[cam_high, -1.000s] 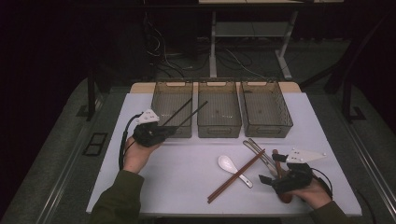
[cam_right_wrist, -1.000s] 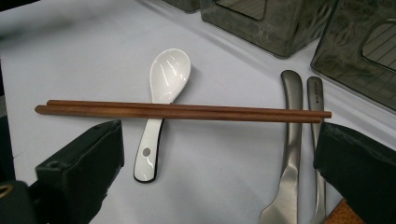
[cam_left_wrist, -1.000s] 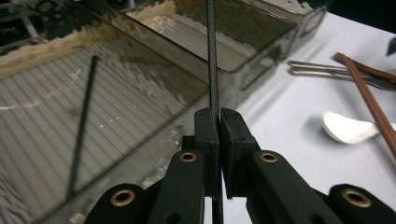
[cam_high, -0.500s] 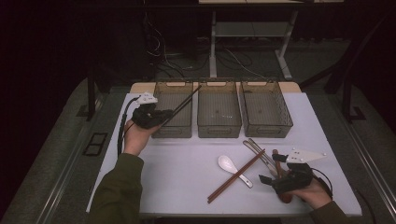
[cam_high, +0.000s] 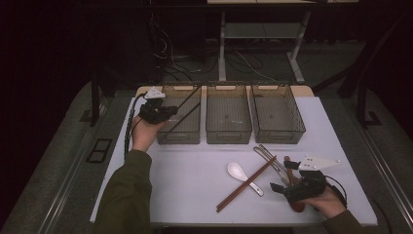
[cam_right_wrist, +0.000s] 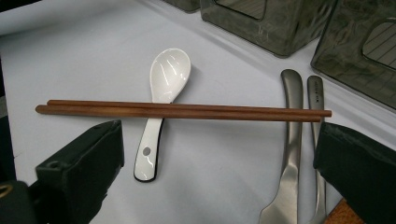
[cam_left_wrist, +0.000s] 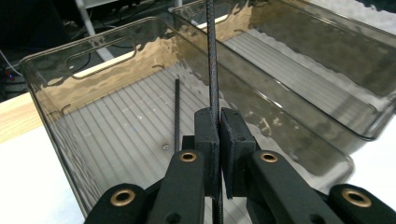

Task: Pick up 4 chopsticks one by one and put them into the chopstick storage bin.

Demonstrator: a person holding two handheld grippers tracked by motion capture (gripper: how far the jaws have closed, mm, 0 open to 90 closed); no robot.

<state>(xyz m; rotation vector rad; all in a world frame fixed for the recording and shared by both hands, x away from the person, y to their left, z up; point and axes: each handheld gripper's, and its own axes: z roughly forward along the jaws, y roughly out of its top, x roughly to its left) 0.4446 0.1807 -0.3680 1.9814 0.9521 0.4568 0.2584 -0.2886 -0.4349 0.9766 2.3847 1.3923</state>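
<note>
At the left of the table my left gripper (cam_high: 163, 113) is clamped tight on a thin black chopstick (cam_left_wrist: 212, 60), which runs up from between the pads and slants over the leftmost smoky see-through plastic bin (cam_high: 191, 137). In the left gripper view a second black chopstick (cam_left_wrist: 177, 114) lies flat on that bin's ribbed floor, apart from the one I hold. Next to it stands the middle smoky plastic bin (cam_high: 229, 136), and just beside that the right smoky plastic bin (cam_high: 278, 136); the three sit in a row along the far edge of the white tabletop (cam_high: 185, 180).

Nearer to me, right of centre, a white ceramic soup spoon (cam_right_wrist: 163, 88) lies on the tabletop with a pair of reddish-brown wooden chopsticks (cam_right_wrist: 182, 111) laid across its handle. The far tips of that pair reach two silver metal utensil handles (cam_right_wrist: 293, 135) lying side by side. My right gripper (cam_high: 282, 187) rests low over these, jaws spread wide apart on either side of the wooden pair, pressing on nothing.
</note>
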